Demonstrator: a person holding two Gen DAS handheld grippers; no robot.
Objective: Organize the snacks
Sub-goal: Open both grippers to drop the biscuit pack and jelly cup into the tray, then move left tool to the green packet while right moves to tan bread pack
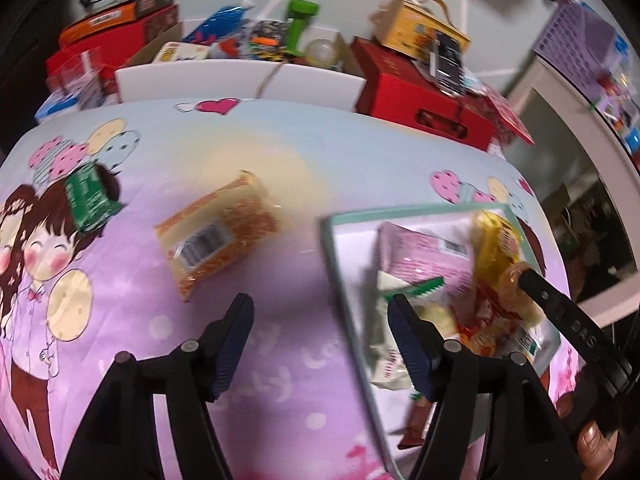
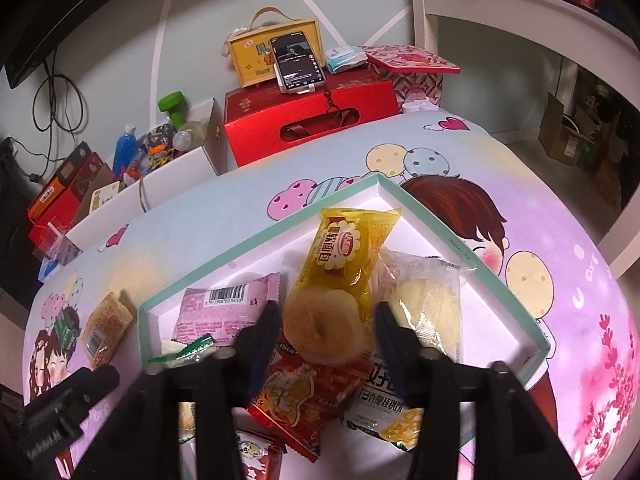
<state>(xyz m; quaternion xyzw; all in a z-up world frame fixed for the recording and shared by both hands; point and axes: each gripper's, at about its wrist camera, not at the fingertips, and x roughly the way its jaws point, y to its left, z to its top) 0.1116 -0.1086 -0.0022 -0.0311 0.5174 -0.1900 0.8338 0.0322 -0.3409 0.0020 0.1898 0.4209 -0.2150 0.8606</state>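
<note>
A teal-rimmed white box (image 2: 260, 236) (image 1: 332, 240) lies on the cartoon bedsheet and holds several snack packs. My right gripper (image 2: 326, 320) is open above the box, its jaws on either side of a yellow bread pack (image 2: 344, 248) that lies on the pile. A pink pack (image 2: 224, 312) and a red pack (image 2: 304, 396) lie beside it. My left gripper (image 1: 320, 320) is open and empty over the sheet, left of the box. An orange snack pack (image 1: 216, 236) and a green pack (image 1: 88, 196) lie on the sheet ahead of it.
Beyond the bed stand a red gift box (image 2: 308, 120) with a yellow box and a phone (image 2: 296, 60) on top, a white carton (image 1: 240, 80) full of oddments, and more red boxes (image 1: 112, 40). A white shelf (image 2: 520, 12) stands at the right.
</note>
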